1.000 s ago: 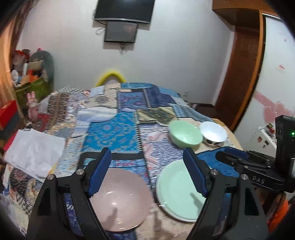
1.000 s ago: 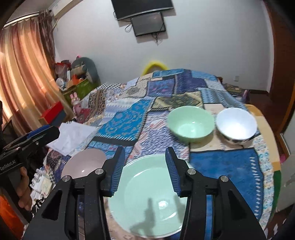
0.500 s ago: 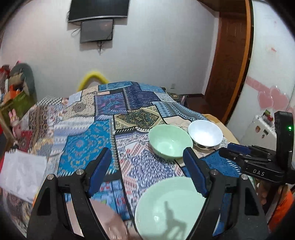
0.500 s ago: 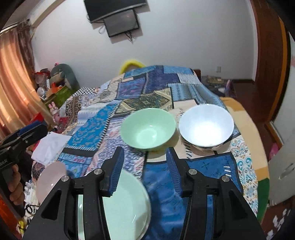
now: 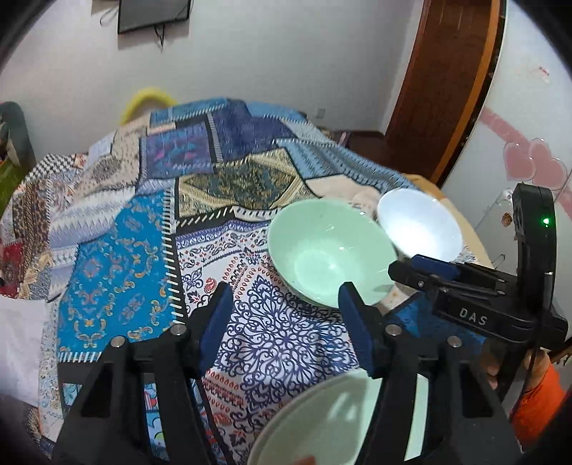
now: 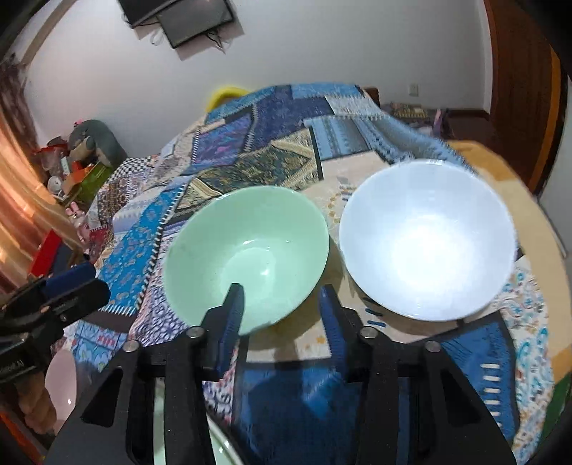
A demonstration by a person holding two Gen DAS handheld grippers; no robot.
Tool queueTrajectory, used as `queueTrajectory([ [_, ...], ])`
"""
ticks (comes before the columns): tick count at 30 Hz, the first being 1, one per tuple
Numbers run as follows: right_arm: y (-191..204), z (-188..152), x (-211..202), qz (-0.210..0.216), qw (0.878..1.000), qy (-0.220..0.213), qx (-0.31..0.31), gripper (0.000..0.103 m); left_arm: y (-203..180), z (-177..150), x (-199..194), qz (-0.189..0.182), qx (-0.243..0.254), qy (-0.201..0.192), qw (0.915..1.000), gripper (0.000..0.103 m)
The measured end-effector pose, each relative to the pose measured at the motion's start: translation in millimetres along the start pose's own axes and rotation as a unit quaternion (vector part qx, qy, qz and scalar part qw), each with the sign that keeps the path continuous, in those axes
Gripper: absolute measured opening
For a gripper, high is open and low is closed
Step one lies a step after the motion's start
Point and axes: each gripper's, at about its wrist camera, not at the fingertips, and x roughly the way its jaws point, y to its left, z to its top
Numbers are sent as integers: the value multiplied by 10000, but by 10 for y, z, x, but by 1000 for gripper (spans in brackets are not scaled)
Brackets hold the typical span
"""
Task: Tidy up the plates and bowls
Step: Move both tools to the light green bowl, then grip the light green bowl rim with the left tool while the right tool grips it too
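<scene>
Bowls and plates spread over a table under a patchwork cloth (image 5: pixel 150 250)

Left wrist view: green bowl (image 5: pixel 329 250) upright near the right edge of the table, white bowl (image 5: pixel 418 225) just beside it on the far right, rims close together, contact not clear. Green plate (image 5: pixel 332 422) at the near edge, partly hidden behind the left gripper (image 5: pixel 282 318), whose blue-padded fingers stand wide apart and hold nothing, raised over the cloth just short of the green bowl. Right gripper (image 5: pixel 422 268) reaching in from the right, black with the letters DAS on its side, its tips over the near right rim of the green bowl; seen side-on here, so spread of its fingers not readable. Wall-mounted screen (image 5: pixel 153 14) on the white wall beyond the far edge, wooden door (image 5: pixel 450 82) at the right.

Right wrist view: green bowl (image 6: pixel 246 257) and white bowl (image 6: pixel 429 239) side by side near the right edge of the table, a narrow strip of cloth showing between them. Right gripper (image 6: pixel 282 307) with fingers parted and empty: one fingertip (image 6: pixel 234 304) overlapping the inside of the green bowl's near rim, the other just outside that rim, over the gap between the bowls. Pink plate (image 6: pixel 64 382) at the near left corner, partly cut off. Sliver of green plate (image 6: pixel 221 447) at the near edge under the gripper body. Left gripper (image 6: pixel 68 286) entering from the left, held in a hand (image 6: pixel 34 404)
</scene>
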Motion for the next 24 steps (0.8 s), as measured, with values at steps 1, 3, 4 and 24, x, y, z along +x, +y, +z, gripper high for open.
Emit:
queueTrajectory([
  [1, -23, 6, 59, 43, 9999, 82, 92, 34, 17, 17, 44, 15, 1, 36, 10000, 58],
  [3, -54, 8, 130, 31, 9996, 167, 213, 32, 25, 43, 138, -14, 47, 134, 9999, 57],
  [4, -66, 7, 155, 50, 9994, 202, 269, 32, 22, 52, 178, -15, 91, 181, 9998, 57],
  [24, 81, -49, 323, 219, 9966, 727, -327, 22, 162, 50, 694, 6, -31, 888, 9960, 51],
])
